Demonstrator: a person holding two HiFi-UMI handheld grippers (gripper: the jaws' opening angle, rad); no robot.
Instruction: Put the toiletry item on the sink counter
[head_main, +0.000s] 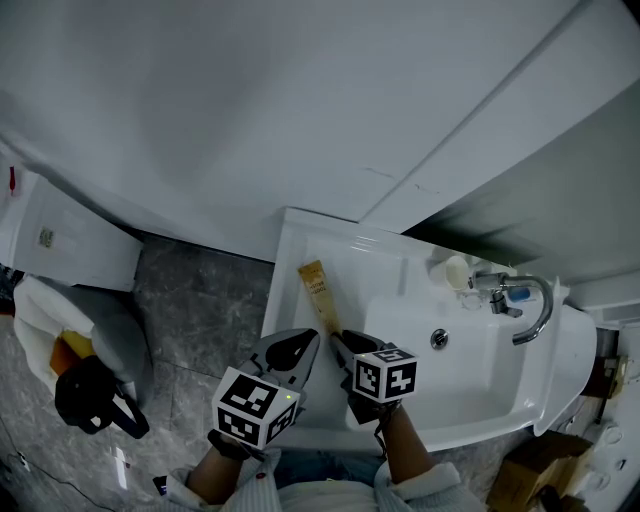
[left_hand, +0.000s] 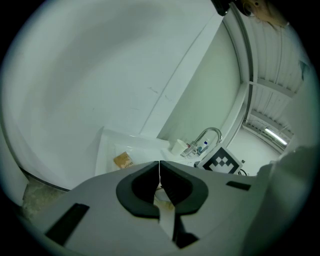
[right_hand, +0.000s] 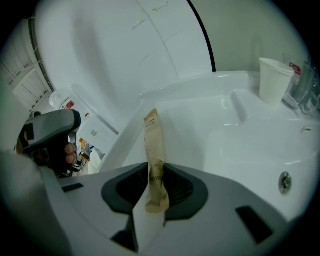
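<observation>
The right gripper is clamped on the near end of a tan toiletry tube. The tube's length runs straight ahead of the jaws, out over the left ledge of the sink counter. Whether its far tip touches, I can't tell. The left gripper, jaws together and empty, hangs just beside. Beyond stands the faucet.

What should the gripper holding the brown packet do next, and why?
Probably ease the packet down flat: the right gripper pinches its near end in its jaws, and the rest sticks out over the counter beside the basin.
</observation>
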